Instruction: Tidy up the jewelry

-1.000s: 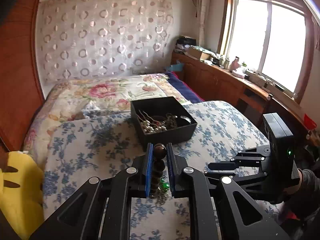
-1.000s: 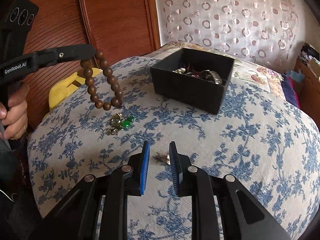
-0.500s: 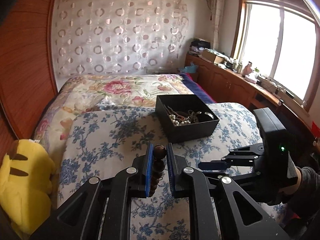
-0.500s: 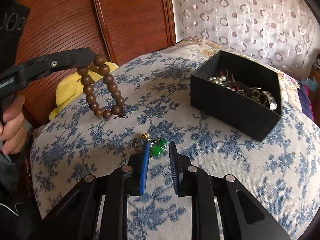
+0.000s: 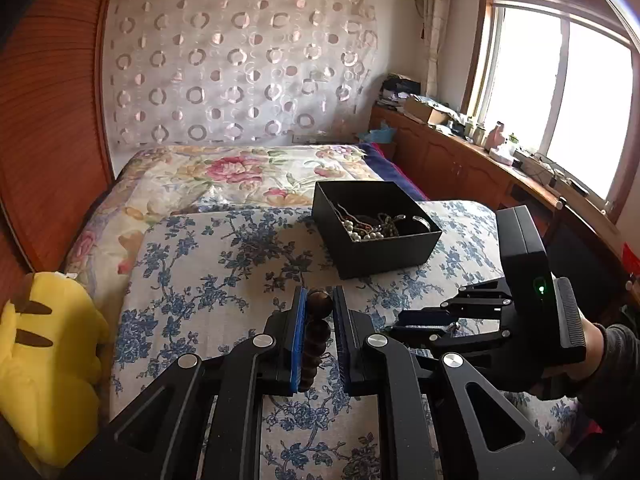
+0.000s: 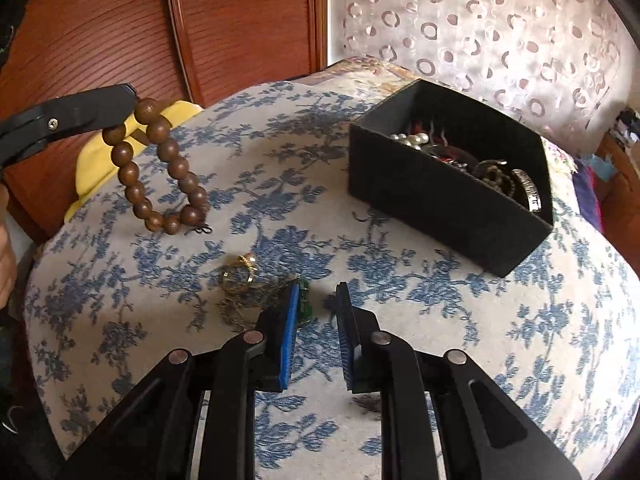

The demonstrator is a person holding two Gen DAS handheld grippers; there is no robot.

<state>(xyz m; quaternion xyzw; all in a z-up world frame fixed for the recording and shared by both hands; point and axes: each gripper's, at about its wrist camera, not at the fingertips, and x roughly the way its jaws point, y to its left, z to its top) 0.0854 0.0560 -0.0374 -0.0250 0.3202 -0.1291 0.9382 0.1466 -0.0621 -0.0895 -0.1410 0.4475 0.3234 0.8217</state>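
Note:
My left gripper [image 5: 319, 300] is shut on a brown wooden bead bracelet [image 5: 316, 332], which hangs above the bed. In the right wrist view the bracelet [image 6: 160, 168] dangles from the left gripper [image 6: 128, 98] at the upper left. My right gripper [image 6: 317, 296] is open, low over the blue-flowered cover. A gold ring [image 6: 239, 274], a chain and a green bead piece [image 6: 306, 306] lie just left of its left finger. The black jewelry box [image 6: 444, 196] holds pearls and bracelets, and it also shows in the left wrist view [image 5: 380, 248]. My right gripper shows in the left wrist view [image 5: 404, 326].
A yellow plush toy [image 5: 44, 360] lies at the bed's left edge. A red wooden headboard [image 6: 120, 28] stands behind. A flowered quilt [image 5: 240, 176] covers the far bed. A wooden cabinet with clutter [image 5: 460, 152] runs under the window.
My right gripper has moved forward and lower, so the green bead piece now sits by its left finger. The left gripper has swung left with the bracelet, so the box lies further right.

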